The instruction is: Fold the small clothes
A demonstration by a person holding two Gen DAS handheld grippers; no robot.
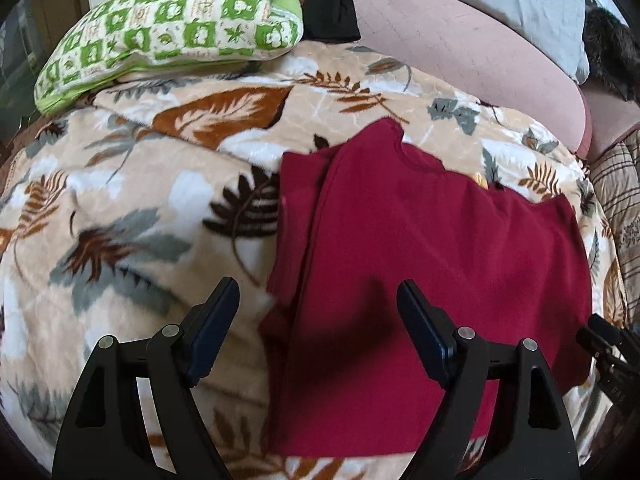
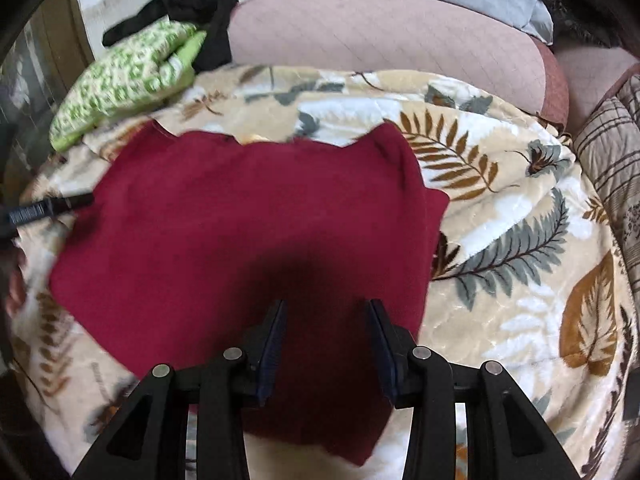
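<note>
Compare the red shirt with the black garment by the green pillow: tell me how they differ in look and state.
The red shirt lies spread flat on the leaf-print blanket; the black garment sits bunched in a heap behind the green pillow. The red shirt is close under both grippers; the black garment is far back, near the pink cushion. The red shirt has side folds laid in; the black garment shows none. Both are plain, unpatterned cloth.

A: Where does each wrist view look from?
B: Both look down, close over the bed (image 1: 132,208), along their own claws. They share the red shirt (image 1: 420,248) and green pillow (image 2: 120,80), upper left.
</note>
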